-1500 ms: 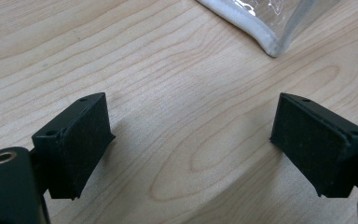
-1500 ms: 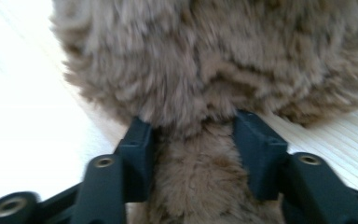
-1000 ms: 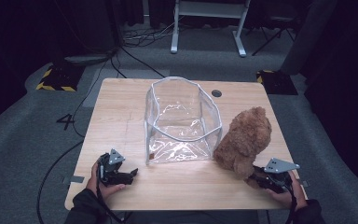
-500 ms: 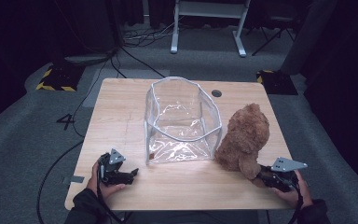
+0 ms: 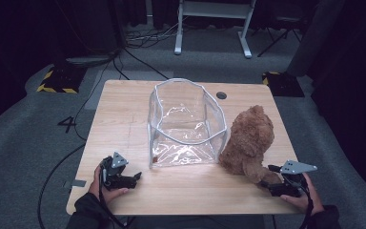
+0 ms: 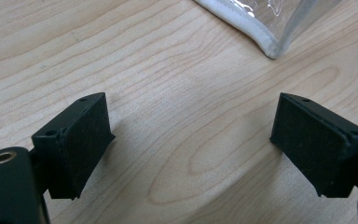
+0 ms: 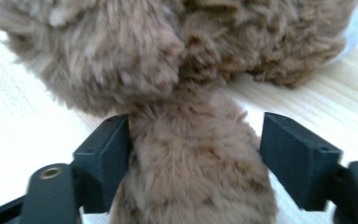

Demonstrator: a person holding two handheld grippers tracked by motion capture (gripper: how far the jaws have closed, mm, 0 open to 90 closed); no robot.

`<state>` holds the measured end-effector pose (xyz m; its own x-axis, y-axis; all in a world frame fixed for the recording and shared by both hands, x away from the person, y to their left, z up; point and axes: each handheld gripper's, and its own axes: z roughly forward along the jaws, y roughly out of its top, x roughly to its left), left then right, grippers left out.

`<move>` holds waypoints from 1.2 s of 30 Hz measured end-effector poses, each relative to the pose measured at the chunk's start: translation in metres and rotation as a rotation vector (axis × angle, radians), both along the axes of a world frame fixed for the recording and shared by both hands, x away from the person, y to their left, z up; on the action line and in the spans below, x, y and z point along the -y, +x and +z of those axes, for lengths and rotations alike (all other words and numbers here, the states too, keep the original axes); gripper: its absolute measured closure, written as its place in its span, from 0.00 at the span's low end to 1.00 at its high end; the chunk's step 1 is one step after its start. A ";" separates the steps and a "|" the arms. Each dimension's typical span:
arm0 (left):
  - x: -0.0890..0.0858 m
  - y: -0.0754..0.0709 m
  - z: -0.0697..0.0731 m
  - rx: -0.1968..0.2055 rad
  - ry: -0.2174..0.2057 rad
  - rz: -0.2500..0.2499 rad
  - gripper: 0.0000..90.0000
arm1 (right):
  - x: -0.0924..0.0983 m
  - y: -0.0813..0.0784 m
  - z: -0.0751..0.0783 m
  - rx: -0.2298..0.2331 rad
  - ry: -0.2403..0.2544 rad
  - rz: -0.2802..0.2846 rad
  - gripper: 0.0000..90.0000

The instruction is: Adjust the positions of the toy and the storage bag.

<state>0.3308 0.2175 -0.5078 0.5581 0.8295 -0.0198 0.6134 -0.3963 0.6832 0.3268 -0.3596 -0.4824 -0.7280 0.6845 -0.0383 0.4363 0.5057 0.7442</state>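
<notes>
teddy bear (image 5: 249, 140) sits upright on the table (image 5: 124, 114), shaggy brown plush, at the right side of the clear bag (image 5: 186, 125), looks to be touching it. right gripper (image 5: 270, 183) is at the bear's near leg: jaws have just been opening, leg lies between them, left pad brushing fur, right pad with a sliver of gap in the right gripper view, so released, not clamped. pads (image 7: 103, 158) are flat black blocks, matte.

left gripper (image 5: 134, 178) rests near the table's front left edge, jaws spread wide, nothing but bare wood between them. bag's white piped corner shows just ahead of it in the left gripper view.

bag: transparent glossy plastic, boxy with an open top, white trimmed rim, crinkled floor, stands mid-table.

table: pale wood grain, rounded corners, a dark round hole (image 5: 221, 95) near the far edge. floor is grey carpet, black cables trailing, yellow-black hazard stripes (image 5: 55, 88) at left, white frame legs (image 5: 212, 28) at the back, room dark.
</notes>
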 end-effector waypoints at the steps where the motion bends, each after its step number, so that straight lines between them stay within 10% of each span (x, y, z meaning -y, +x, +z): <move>1: 0.000 0.000 0.000 0.000 0.000 0.000 0.13 | 0.001 -0.001 0.001 0.000 0.002 -0.003 0.23; 21: 0.000 0.000 0.000 0.001 0.001 -0.001 0.13 | 0.000 -0.014 0.056 0.168 0.128 -0.118 0.19; 36: 0.000 0.000 0.000 0.001 0.000 -0.001 0.13 | -0.020 -0.009 0.071 0.196 0.143 -0.119 0.19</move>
